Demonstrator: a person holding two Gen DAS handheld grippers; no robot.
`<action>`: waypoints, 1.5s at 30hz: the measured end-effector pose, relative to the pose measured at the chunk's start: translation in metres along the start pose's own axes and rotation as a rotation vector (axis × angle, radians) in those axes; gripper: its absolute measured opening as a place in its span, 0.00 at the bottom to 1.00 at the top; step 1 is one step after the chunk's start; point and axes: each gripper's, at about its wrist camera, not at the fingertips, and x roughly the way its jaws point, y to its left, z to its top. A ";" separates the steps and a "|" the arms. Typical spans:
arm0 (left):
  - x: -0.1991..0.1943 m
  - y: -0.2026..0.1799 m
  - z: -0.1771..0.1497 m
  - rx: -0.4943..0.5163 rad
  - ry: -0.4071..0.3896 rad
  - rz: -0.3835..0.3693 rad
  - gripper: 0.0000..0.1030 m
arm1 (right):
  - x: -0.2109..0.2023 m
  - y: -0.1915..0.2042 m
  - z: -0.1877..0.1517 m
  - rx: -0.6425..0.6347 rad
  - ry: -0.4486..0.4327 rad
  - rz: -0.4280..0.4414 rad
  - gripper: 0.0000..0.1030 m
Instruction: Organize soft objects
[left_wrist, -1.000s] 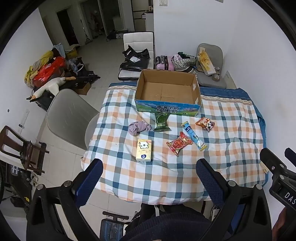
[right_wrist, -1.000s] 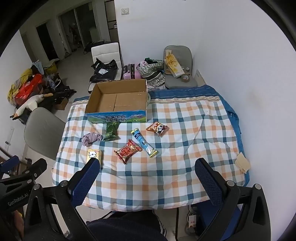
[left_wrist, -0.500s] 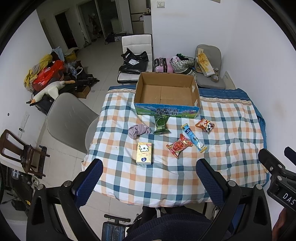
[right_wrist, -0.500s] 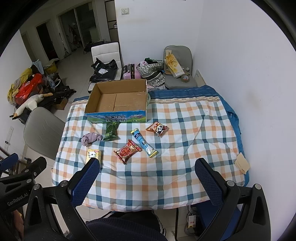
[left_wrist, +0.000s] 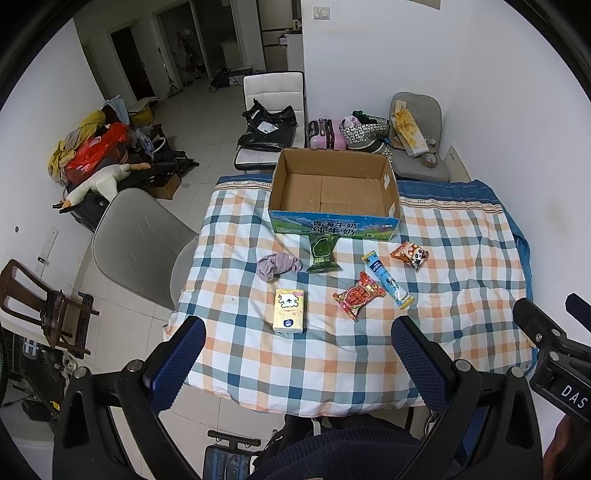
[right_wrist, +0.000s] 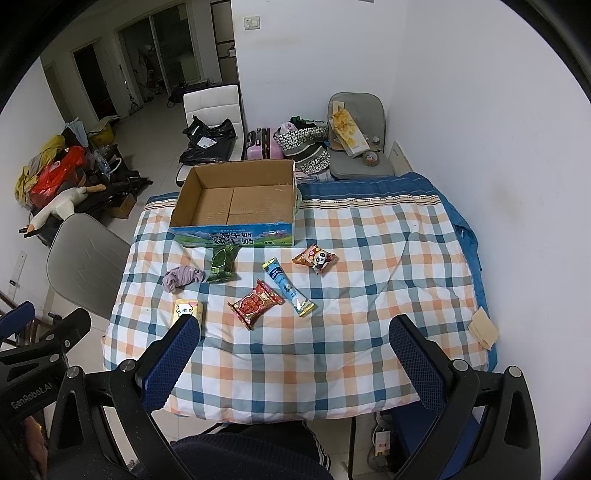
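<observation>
An empty cardboard box stands at the far side of the checked table. In front of it lie a purple cloth, a green packet, a yellow tissue pack, a red snack packet, a blue stick packet and a panda snack. My left gripper and right gripper are open and empty, high above the near edge.
A grey chair stands at the table's left side. A white chair with a black bag and a grey chair with clutter stand behind the table. Piled things lie on the floor at far left. A white wall is on the right.
Both grippers have shifted slightly, so the table sits a little differently in view. Nothing on the table has moved.
</observation>
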 end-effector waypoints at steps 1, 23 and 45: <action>0.000 0.000 0.000 -0.002 0.000 -0.001 1.00 | 0.000 -0.001 0.000 0.001 0.002 0.001 1.00; 0.002 0.000 -0.003 -0.002 0.000 -0.004 1.00 | 0.000 0.000 -0.001 -0.002 0.003 0.001 1.00; 0.002 0.001 -0.004 -0.001 -0.003 -0.005 1.00 | -0.002 -0.001 0.002 -0.007 -0.001 0.006 1.00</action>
